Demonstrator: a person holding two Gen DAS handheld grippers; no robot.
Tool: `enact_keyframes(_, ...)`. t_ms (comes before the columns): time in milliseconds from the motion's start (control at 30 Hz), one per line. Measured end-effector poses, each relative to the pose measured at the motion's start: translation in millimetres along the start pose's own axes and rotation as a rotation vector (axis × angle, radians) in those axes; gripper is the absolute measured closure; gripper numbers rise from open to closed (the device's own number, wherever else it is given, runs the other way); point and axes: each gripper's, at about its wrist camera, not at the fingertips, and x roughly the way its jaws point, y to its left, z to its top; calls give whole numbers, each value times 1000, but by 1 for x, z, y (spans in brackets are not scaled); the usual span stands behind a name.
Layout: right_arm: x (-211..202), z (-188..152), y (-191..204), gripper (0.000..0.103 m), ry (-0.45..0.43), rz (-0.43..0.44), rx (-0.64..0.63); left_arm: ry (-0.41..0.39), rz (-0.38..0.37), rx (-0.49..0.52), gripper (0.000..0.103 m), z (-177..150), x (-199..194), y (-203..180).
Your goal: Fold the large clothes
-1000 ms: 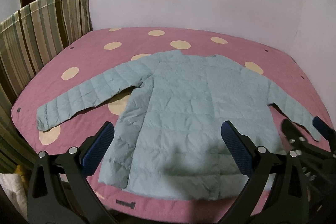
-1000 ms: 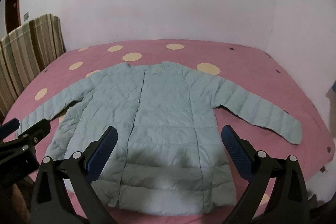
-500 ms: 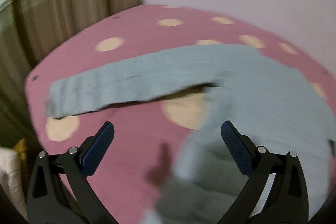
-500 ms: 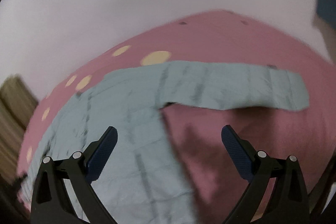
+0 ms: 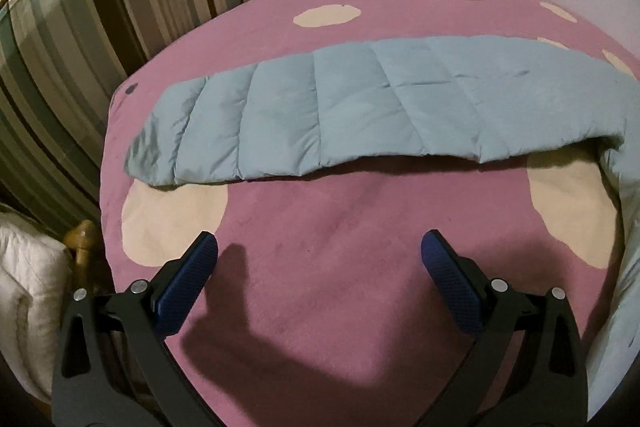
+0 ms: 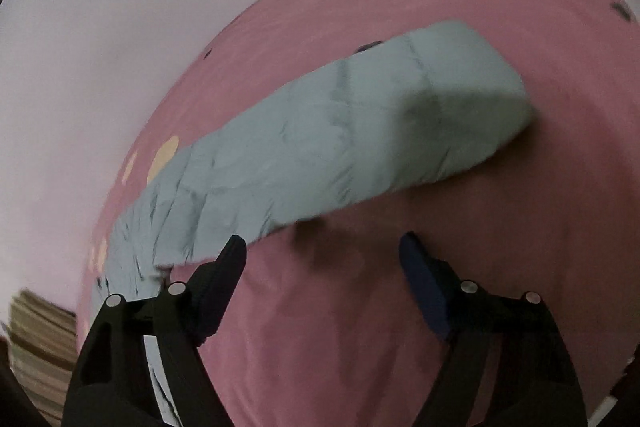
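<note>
Pale blue quilted puffer jacket [image 5: 360, 107] is lying flat on the pink bedspread with cream dots [image 5: 320, 247], sleeves stretched out to each side. Left gripper [image 5: 319, 259] is hovering over bare bedspread just short of the left sleeve, jaws spread wide, holding nothing. Right gripper [image 6: 322, 255] is sitting the same way short of the right sleeve [image 6: 360, 139], wide and empty; that view is motion-blurred.

Likely step: pinching each sleeve near the cuff to fold it inward. Doing it well means going low, catching both quilted layers at the lower edge, closing fully before lifting; the slick padded fabric will probably be slipping otherwise. Striped headboard [image 5: 120, 7] is at far left.

No brand, label or readable writing showing.
</note>
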Motion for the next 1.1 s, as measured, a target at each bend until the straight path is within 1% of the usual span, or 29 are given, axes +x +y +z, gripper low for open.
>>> enact_keyframes(267, 10, 25, -15, 25, -120, 64, 131, 1, 2, -9, 2, 3, 4, 1)
enact_keyframes(333, 12, 32, -17, 25, -149, 59, 147, 3, 0, -10, 2, 3, 4, 0)
enact_keyframes(400, 14, 38, -24, 27, -170, 61, 200, 5, -1, -11, 2, 4, 5, 0)
enact_keyframes(433, 16, 41, -29, 34, -178, 63, 227, 4, 0, -10, 2, 2, 5, 0)
enact_keyframes(467, 18, 44, -32, 45, -183, 49, 242, 2, 0, -10, 2, 2, 5, 0)
enact_keyframes(500, 20, 46, -34, 49, -187, 38, 255, 2, 0, -10, 2, 2, 5, 1)
enact_keyframes(533, 22, 48, -38, 57, -191, 30, 279, 2, 1, -10, 2, 3, 5, 1)
enact_keyframes(567, 26, 50, -40, 67, -191, 28, 299, 1, 3, -8, 2, 2, 4, 1)
enact_keyframes(600, 27, 52, -40, 71, -189, 23, 305, 1, 5, -7, 2, 3, 5, 1)
enact_keyframes(667, 32, 56, -37, 91, -182, 25, 303, -1, 8, -5, 2, 2, 5, 1)
enact_keyframes(733, 31, 58, -29, 97, -189, 26, 284, -1, 8, -4, 2, 2, 5, 1)
enact_keyframes(800, 23, 63, -11, 99, -224, 5, 220, 0, 8, -4, 2, 3, 5, 2)
enact_keyframes(900, 13, 70, 37, 100, -269, 9, 103, 0, 11, -1, 2, 3, 5, 2)
enact_keyframes(1000, 9, 68, 92, 100, -276, 60, -10, -1, 15, 3, 2, 3, 4, 2)
enact_keyframes(1033, 10, 66, 113, 100, -268, 83, -49, -1, 16, 4, 2, 3, 4, 2)
enact_keyframes(1067, 13, 60, 142, 100, -253, 112, -104, -1, 17, 5, 2, 3, 4, 2)
enact_keyframes(1100, 11, 57, 155, 100, -242, 138, -148, 0, 17, 5, 2, 4, 4, 3)
